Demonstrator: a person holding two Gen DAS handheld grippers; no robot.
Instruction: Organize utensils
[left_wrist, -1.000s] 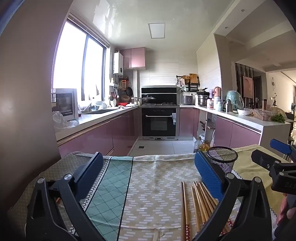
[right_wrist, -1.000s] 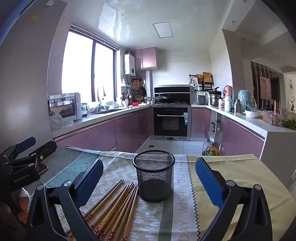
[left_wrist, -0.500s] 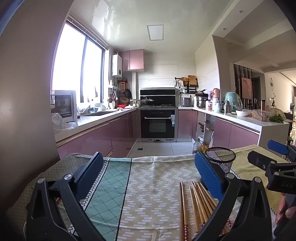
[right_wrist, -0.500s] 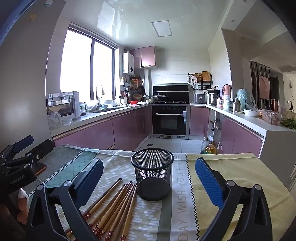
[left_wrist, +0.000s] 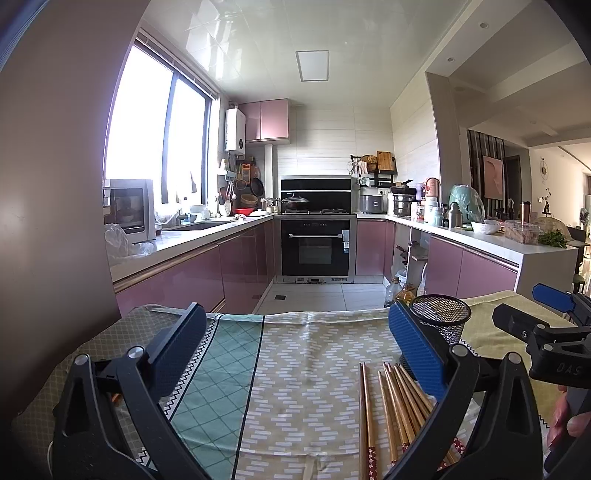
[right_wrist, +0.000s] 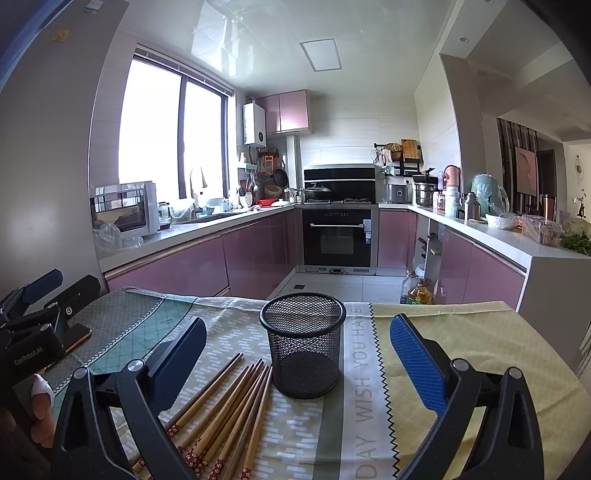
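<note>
Several wooden chopsticks (right_wrist: 236, 402) with red patterned ends lie in a loose bundle on the tablecloth, just left of an empty black mesh cup (right_wrist: 303, 343). My right gripper (right_wrist: 299, 354) is open and empty, held above the table with the cup between its fingers' line of sight. My left gripper (left_wrist: 295, 347) is open and empty over the cloth; the chopsticks (left_wrist: 399, 398) lie under its right finger, and the cup (left_wrist: 441, 321) stands behind that finger. Each gripper shows at the edge of the other's view.
The table carries a patchwork cloth (right_wrist: 461, 350) of green, beige and yellow. A phone (right_wrist: 75, 338) lies at the table's left. Beyond the far edge are the kitchen floor, pink cabinets, an oven (right_wrist: 336, 236) and oil bottles (right_wrist: 417, 291).
Both cameras have tilted up slightly, so the table sits a little lower in view. The chopsticks and cup have not moved, and both grippers stay open.
</note>
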